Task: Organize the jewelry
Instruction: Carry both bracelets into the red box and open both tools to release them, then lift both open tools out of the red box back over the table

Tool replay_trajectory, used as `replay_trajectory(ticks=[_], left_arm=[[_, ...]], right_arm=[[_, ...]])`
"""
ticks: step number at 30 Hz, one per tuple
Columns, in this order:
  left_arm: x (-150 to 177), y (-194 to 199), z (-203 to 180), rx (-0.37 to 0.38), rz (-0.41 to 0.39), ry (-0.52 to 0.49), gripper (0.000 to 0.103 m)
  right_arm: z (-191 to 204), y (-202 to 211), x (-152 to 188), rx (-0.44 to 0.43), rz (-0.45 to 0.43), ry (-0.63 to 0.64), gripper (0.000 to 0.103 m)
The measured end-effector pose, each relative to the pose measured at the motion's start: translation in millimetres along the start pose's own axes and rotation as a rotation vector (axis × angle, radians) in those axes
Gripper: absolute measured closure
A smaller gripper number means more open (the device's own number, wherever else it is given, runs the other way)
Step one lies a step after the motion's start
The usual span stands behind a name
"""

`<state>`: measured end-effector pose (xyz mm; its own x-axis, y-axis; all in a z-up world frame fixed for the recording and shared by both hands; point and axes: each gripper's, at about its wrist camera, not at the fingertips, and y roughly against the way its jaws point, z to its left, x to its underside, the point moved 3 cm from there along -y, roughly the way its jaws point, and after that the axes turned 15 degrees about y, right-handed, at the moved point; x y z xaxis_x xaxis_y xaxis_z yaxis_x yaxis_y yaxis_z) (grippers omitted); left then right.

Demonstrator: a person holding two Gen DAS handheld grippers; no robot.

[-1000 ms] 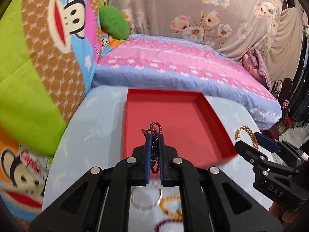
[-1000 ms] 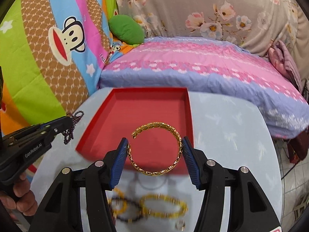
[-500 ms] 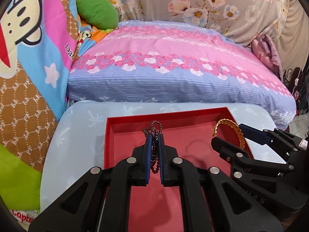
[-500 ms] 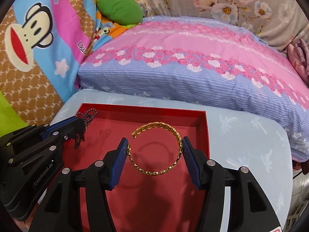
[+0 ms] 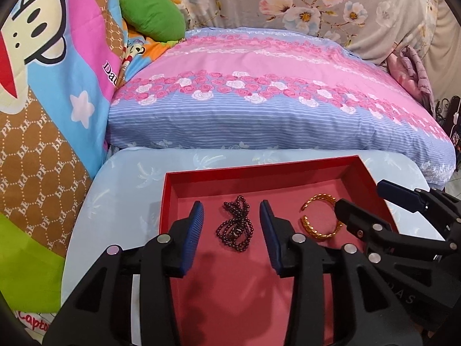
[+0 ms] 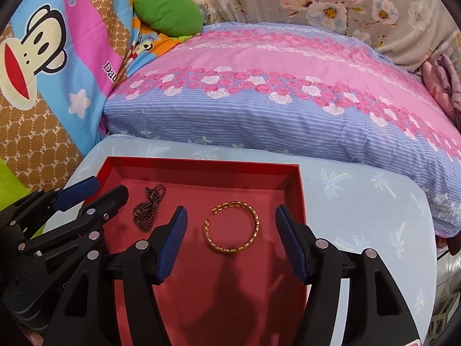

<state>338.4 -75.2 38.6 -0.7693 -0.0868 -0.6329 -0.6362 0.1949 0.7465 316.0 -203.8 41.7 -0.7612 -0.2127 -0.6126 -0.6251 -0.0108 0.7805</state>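
Pink and blue floral pillow [image 5: 259, 98] fills the upper half of both views, a green cushion [image 5: 152, 18] at upper left behind it, monkey-print cover [image 5: 43, 57] down the left edge.

Pale blue table [image 6: 360, 201] spans the middle. Red tray [image 5: 259, 170] sits on it, lower centre in the left view, lower left of centre in the right view.

My left gripper [image 5: 232, 233] hangs over the tray, bottom centre of its own view; seen from the right camera it enters at lower left [image 6: 95, 194]. Its jaws are opening, blue pads clear of the beads on both sides, nothing pinched.

My right gripper [image 6: 232, 238] is bottom centre of its view, and at the right edge in the left view [image 5: 366, 201]. Jaws opening too, pads apart from the bangle on each side.

Dark bead bracelet [image 5: 236, 226] lies bunched on the tray floor between my left fingers, released. In the right view it sits left of centre [image 6: 148, 212].

Gold bangle [image 6: 233, 227], an open cuff, lies flat on the tray floor between my right fingers, released, gap toward upper left. In the left view it is right of the beads [image 5: 317, 219], partly hidden by my right gripper.
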Motion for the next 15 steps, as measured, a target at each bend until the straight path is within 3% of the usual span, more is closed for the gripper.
replay_trajectory(ticks=[7, 15], left_arm=[[5.9, 43.8, -2.7, 0.016, -0.035, 0.01, 0.064], [39.1, 106.0, -2.4, -0.005, -0.086, -0.016, 0.06]], right_arm=[[7.1, 48.6, 6.1, 0.033, -0.06, 0.011, 0.041], [28.4, 110.0, 41.3, 0.046, -0.098, 0.014, 0.041]])
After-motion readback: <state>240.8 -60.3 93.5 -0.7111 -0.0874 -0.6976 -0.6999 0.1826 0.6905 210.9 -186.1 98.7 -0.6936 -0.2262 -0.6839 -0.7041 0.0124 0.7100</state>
